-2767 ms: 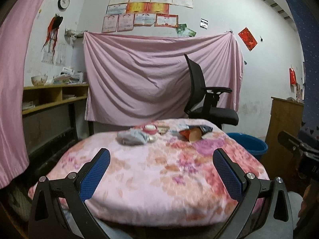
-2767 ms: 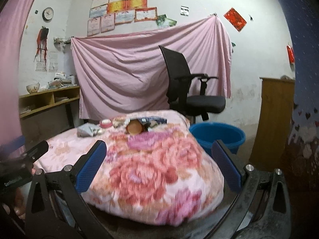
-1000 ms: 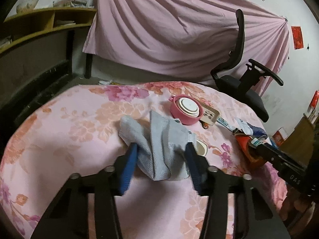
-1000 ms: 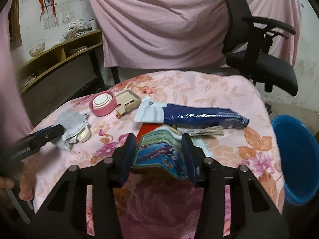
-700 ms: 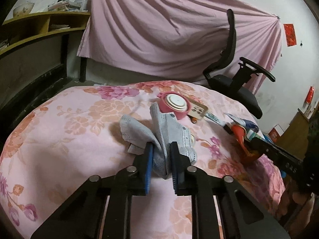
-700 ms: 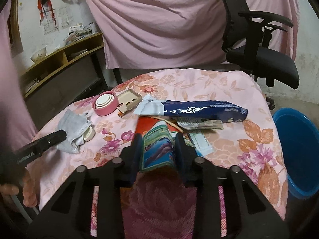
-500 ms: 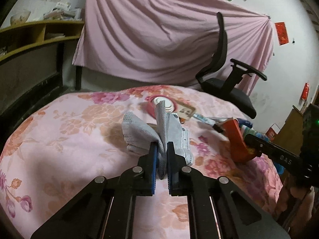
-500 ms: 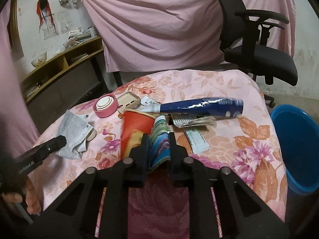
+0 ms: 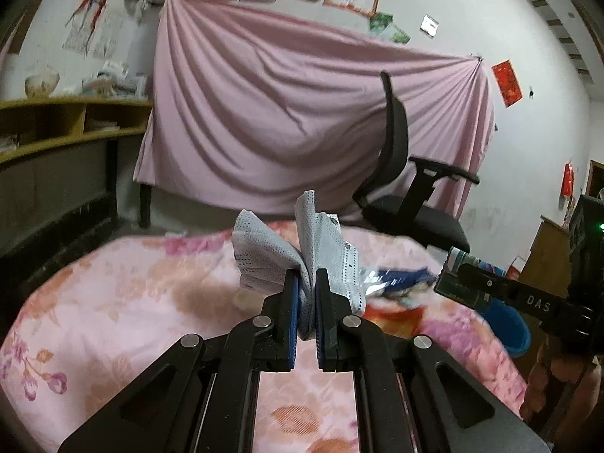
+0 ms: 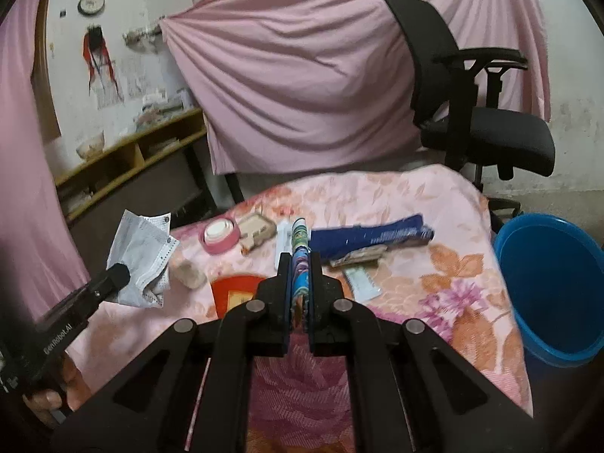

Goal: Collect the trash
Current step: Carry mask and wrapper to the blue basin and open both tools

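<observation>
My left gripper (image 9: 306, 290) is shut on a crumpled grey face mask (image 9: 270, 255), held up off the floral tablecloth (image 9: 124, 302). In the right wrist view the same mask (image 10: 141, 253) hangs from the left gripper (image 10: 117, 272) at the left. My right gripper (image 10: 300, 268) is shut on a flattened colourful snack wrapper (image 10: 299, 264), raised above the table. The left wrist view shows that wrapper (image 9: 458, 262) at the right edge in the right gripper (image 9: 466, 283). A blue bucket (image 10: 547, 287) stands on the floor right of the table.
On the cloth (image 10: 434, 196) lie a dark blue wrapper (image 10: 373, 238), a red packet (image 10: 234, 290), a pink round lid (image 10: 221, 236), a beige case (image 10: 256, 228), a white sachet (image 10: 360, 281) and a small beige lump (image 10: 188, 270). A black office chair (image 10: 472, 120) stands behind.
Both grippers went from open around their items to shut on them. The mask and the wrapper then rose off the tablecloth, and both views tilted up.
</observation>
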Available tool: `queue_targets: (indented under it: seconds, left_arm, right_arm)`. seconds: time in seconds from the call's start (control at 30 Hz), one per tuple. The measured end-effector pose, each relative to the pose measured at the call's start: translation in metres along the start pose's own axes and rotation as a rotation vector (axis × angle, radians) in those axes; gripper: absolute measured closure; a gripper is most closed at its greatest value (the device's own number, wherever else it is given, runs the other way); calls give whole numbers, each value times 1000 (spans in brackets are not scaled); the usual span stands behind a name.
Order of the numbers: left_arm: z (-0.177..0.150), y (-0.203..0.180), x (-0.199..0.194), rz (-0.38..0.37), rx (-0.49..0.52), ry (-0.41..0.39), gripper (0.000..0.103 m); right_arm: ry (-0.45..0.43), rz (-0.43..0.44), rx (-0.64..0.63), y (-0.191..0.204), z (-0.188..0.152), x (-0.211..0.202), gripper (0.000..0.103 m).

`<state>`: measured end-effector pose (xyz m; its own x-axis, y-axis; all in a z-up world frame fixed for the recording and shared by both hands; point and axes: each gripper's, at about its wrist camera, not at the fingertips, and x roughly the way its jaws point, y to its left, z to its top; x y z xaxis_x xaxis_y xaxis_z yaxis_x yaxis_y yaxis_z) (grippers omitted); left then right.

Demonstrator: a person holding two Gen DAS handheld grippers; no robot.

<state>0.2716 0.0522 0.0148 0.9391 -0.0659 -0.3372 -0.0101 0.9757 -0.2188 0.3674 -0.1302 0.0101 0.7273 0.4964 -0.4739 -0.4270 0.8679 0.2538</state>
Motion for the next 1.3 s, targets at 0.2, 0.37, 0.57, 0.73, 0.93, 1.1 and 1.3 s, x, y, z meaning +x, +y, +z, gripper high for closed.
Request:
queue_targets:
  seconds: [0.2,0.37,0.57,0.73,0.93,1.1,1.3]
  left_arm:
    - [18,-31,-4,-29,47,-70,97]
    - [32,-64,4,-78,70,-75,97]
    - [41,-105,20,-162,116,-67,97]
    - [47,-162,52,-286,151,-26,97]
    - [44,-217,103,-398,162,120,97]
    - [32,-254,150,-447,162,291,97]
    - [15,-283,185,-455,164,444,97]
  right_arm:
    - [-94,-7,24,-11,15,-27,76]
    - [-176,-63,22,-22,27,-52,76]
    - [-280,-185,2,-41,35,-83,75]
    - [-356,-283,42,-77,40,-108,75]
    - [-354,-371,121,-134,32,-118,74]
    - [-280,-408,224,-178,20,-108,74]
    - [-220,-425,309,-208,7,-98,71]
